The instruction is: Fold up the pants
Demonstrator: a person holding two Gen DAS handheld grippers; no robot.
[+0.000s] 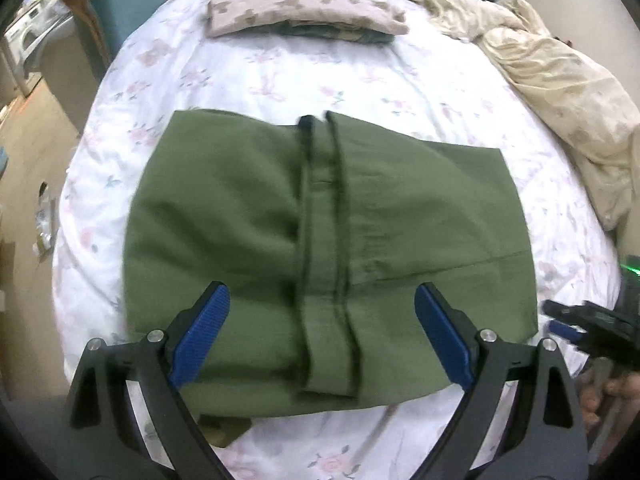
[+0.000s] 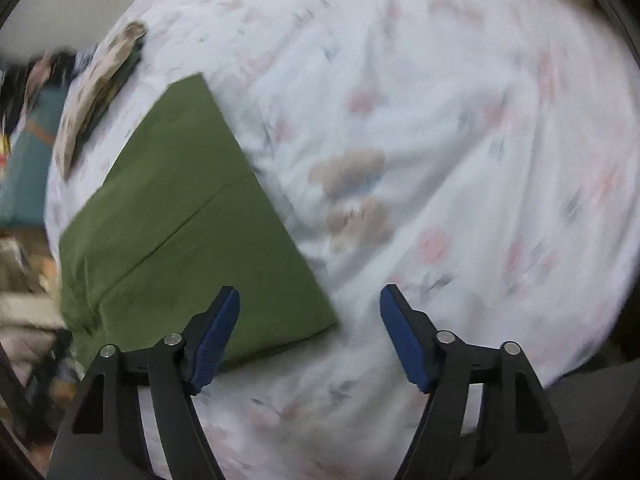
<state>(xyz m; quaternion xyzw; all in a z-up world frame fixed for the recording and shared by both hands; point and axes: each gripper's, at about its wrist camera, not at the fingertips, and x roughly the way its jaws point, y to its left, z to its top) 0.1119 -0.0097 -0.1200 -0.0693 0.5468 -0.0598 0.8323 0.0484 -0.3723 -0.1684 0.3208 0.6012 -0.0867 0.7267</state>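
Over pants [image 1: 328, 240] | left hand-held gripper [image 1: 322, 336] angled down (jaws apart)

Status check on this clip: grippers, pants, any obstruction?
Left gripper jaws open above the green pants. Right gripper jaws open, holding nothing. Pants folded flat on the floral bedsheet. Nothing in the way.

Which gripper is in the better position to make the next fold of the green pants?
Probably left. The left gripper is open directly above the green pants; the right gripper, also open, sits over the pants' corner and the bedsheet.
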